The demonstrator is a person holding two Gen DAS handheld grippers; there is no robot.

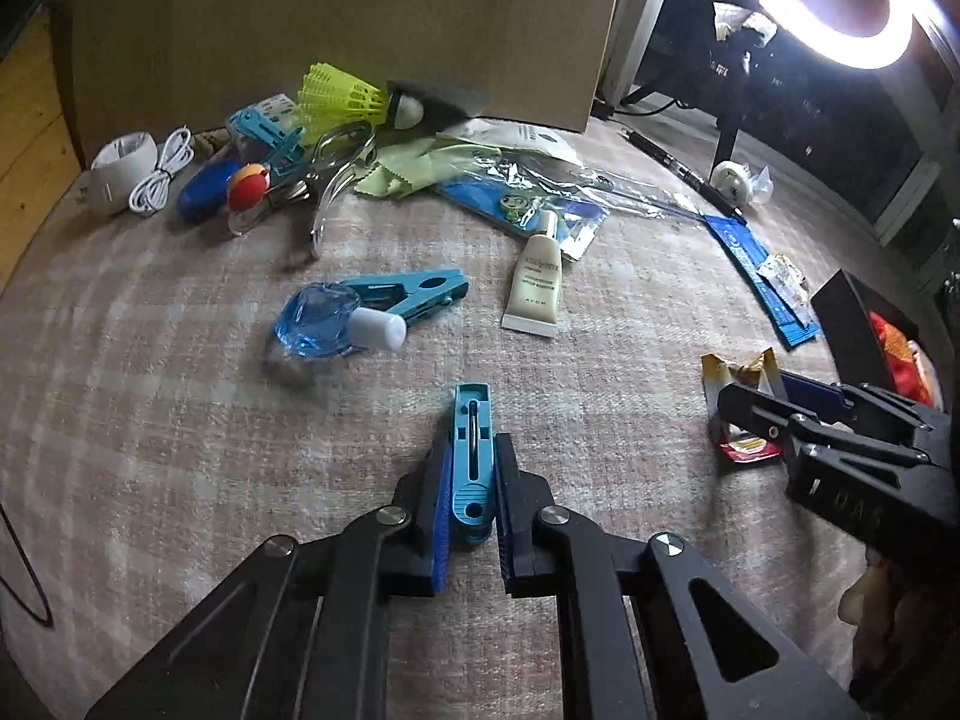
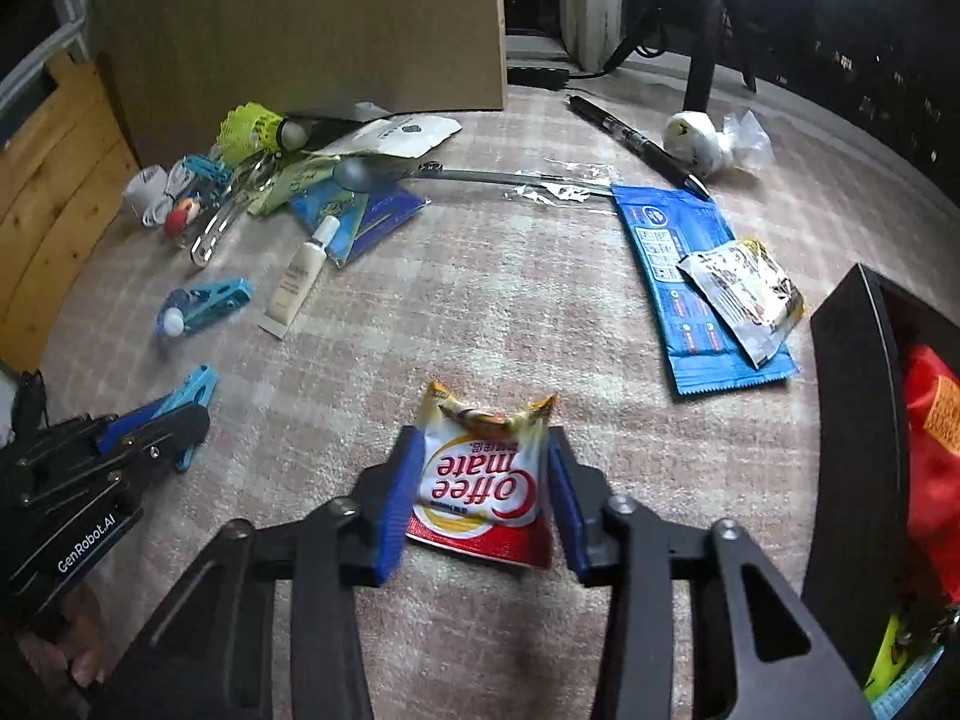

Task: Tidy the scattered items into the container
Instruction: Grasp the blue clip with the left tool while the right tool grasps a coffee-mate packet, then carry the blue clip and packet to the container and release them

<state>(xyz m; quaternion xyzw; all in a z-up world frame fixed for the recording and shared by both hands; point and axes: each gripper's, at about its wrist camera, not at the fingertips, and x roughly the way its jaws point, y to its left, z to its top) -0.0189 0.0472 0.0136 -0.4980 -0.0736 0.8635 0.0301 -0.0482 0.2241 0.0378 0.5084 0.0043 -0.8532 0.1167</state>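
Counts: three light-blue plastic clothes pegs on the checked cloth surface (image 1: 180, 450); one lies between the left pads (image 1: 473, 468), one under the clear blue bottle with white cap (image 1: 324, 321) at 10 o'clock in the left wrist view (image 1: 414, 291), one in the far pile (image 1: 267, 135); one yellow-green plastic shuttlecock (image 1: 342, 96) at 12 o'clock; one cream tube (image 1: 537, 279); one black pen (image 2: 636, 141); one long blue flat packet (image 2: 690, 276) with one silver sachet (image 2: 744, 294) lying on it.

Left hand-held gripper (image 1: 473, 495): jaws nearly together, blue pads clamped on the nearest peg, which lies flat on the cloth and points to 12 o'clock.

Right hand-held gripper (image 2: 480, 480): pads pressed against both edges of the one red, white and yellow Coffee-mate sachet (image 2: 480, 480); sachet buckled upward between them, its lower edge on the cloth.

Black rectangular container (image 2: 864, 396) at 3 o'clock in the right wrist view; a red packet (image 2: 930, 420) inside; both gripped items well outside it.
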